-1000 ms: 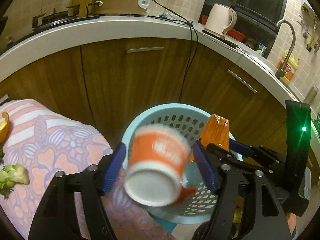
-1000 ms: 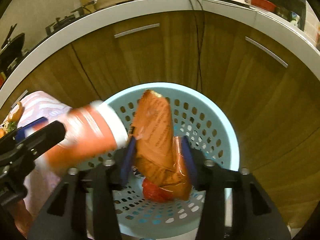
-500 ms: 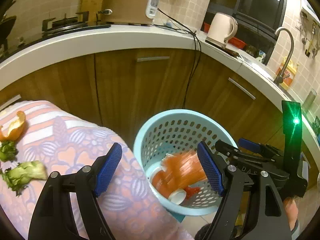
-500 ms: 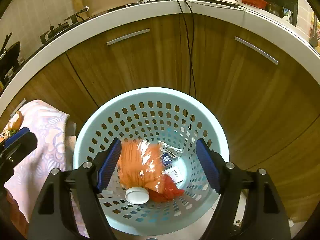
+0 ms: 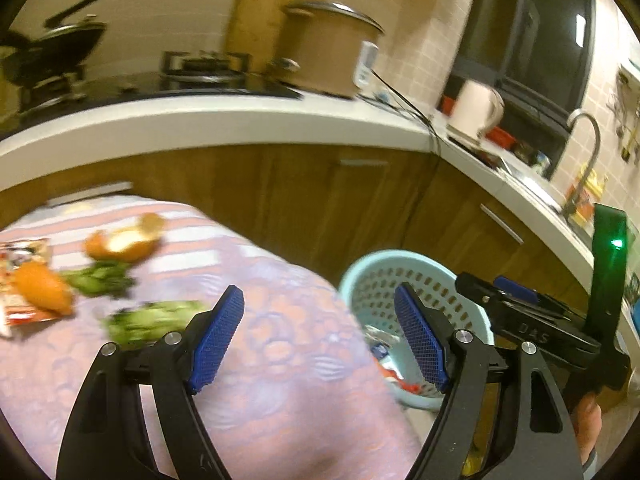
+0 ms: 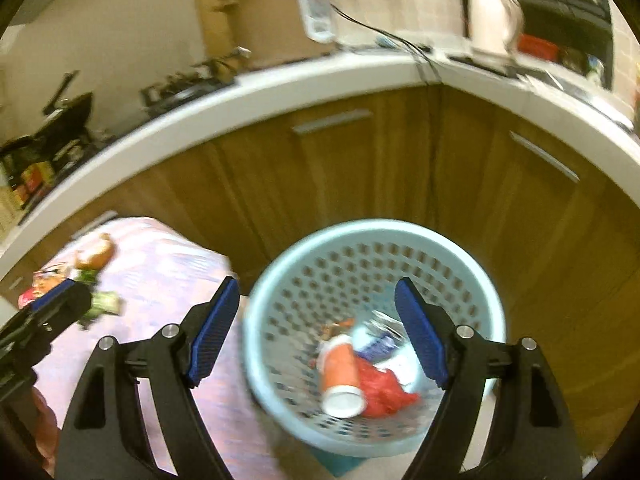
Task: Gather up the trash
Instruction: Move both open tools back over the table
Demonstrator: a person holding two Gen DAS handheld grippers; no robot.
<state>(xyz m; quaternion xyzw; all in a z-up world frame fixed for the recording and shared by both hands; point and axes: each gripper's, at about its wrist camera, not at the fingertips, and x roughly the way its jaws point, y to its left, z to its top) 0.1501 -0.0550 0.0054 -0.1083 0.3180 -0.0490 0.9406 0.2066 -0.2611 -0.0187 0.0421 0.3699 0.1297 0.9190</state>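
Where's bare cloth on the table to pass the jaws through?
Free: the tablecloth from the green scraps to the edge beside the basket. Crowded: far left, where orange peel, another peel and a wrapper cluster.

A pink floral cloth covers the desk. Beside the orange peel lie green vegetable scraps, an orange piece and a wrapper.
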